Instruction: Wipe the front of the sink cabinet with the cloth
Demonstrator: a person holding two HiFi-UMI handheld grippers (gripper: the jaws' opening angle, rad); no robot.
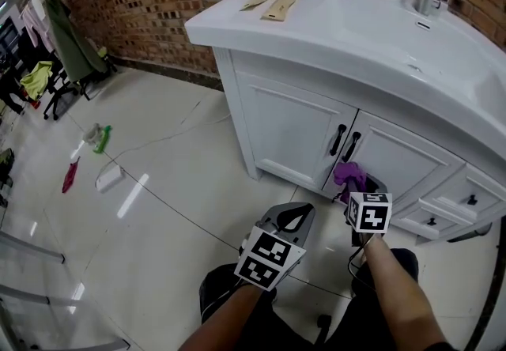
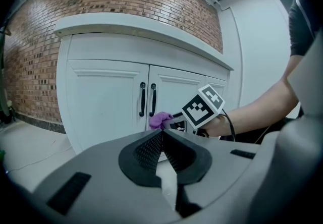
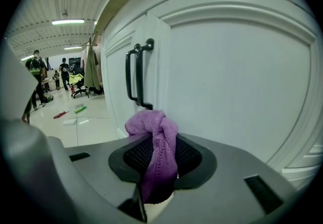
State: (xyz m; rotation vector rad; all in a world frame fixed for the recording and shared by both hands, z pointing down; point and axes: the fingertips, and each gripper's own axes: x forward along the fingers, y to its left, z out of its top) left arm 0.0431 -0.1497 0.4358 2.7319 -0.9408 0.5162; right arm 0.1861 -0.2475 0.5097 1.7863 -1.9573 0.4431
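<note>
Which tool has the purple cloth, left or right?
The right tool: purple terry cloth clamped in its jaws. The left tool is shut on nothing.

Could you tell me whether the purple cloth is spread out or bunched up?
Bunched up: the cloth is a wadded lump pinched in the right gripper, close to the cabinet door.

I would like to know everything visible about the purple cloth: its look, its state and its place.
The purple cloth looks like soft, fuzzy terry fabric. It is bunched and twisted into a lump, not spread flat. The right gripper has its jaws shut on it; the lump sticks out past their tips. It sits close to the white cabinet door, near the lower ends of the black handles; whether it touches the door cannot be told.
</note>
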